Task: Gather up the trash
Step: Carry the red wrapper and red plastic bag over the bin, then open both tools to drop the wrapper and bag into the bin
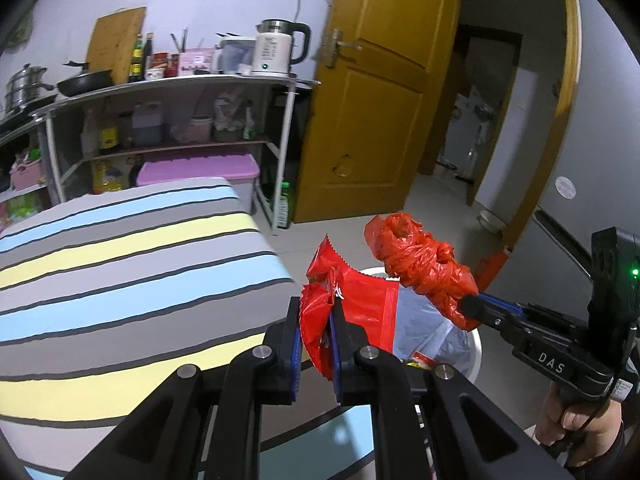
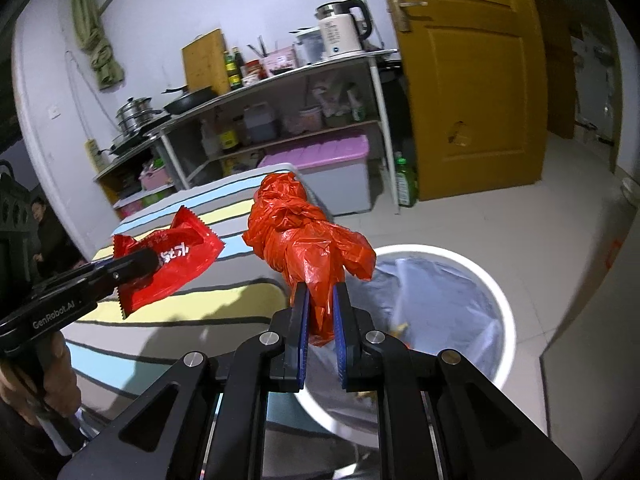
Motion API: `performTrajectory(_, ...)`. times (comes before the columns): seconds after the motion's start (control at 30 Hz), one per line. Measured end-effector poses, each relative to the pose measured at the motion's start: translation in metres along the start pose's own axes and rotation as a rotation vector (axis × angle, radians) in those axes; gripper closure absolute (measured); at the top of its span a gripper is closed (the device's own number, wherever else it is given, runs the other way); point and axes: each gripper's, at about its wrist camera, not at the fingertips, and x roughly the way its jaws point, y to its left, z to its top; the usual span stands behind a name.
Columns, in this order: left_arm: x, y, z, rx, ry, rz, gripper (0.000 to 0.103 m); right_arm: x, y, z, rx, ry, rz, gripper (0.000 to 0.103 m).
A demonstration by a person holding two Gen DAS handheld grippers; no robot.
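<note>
Both tools clamp trash (left tool [image 1: 316, 320] a red wrapper [image 1: 352, 312], right tool [image 2: 320, 312] a knotted red bag [image 2: 304, 236]) near the bin rim [image 2: 500, 300].

hidden: bin [image 1: 474, 354] mostly behind wrapper [image 1: 360, 312] | blurred: doorway [image 1: 480, 120]

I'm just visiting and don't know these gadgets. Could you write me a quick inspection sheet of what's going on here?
Surface: striped bed cover, bare on top.
Job's things: red snack wrapper, crumpled red plastic bag, white lined trash bin on the floor.
Clutter: nothing seen on the bed.
Grippers: left gripper clamps the wrapper; right gripper clamps the bag beside the bin.
Cables: nothing seen.
Surroundings: shelf with kettle, open yellow door.
</note>
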Motion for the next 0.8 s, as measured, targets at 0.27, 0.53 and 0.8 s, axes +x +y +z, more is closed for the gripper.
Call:
performTrajectory(0.27,0.028,-0.028,0.000,0.053,0.038,-0.038,0.092,-0.001,-0.029,-0.006,0.052,0.009,-0.034,0.091)
performTrajectory(0.53,0.053,-0.047,-0.002,0.084,0.075,-0.049,0.091,0.002,-0.049,-0.014,0.085,0.028,-0.050,0.091)
performTrajectory(0.8,0.075,-0.057,-0.001,0.108,0.105,-0.053,0.091,0.007,-0.065,-0.019,0.114,0.047,-0.070,0.091)
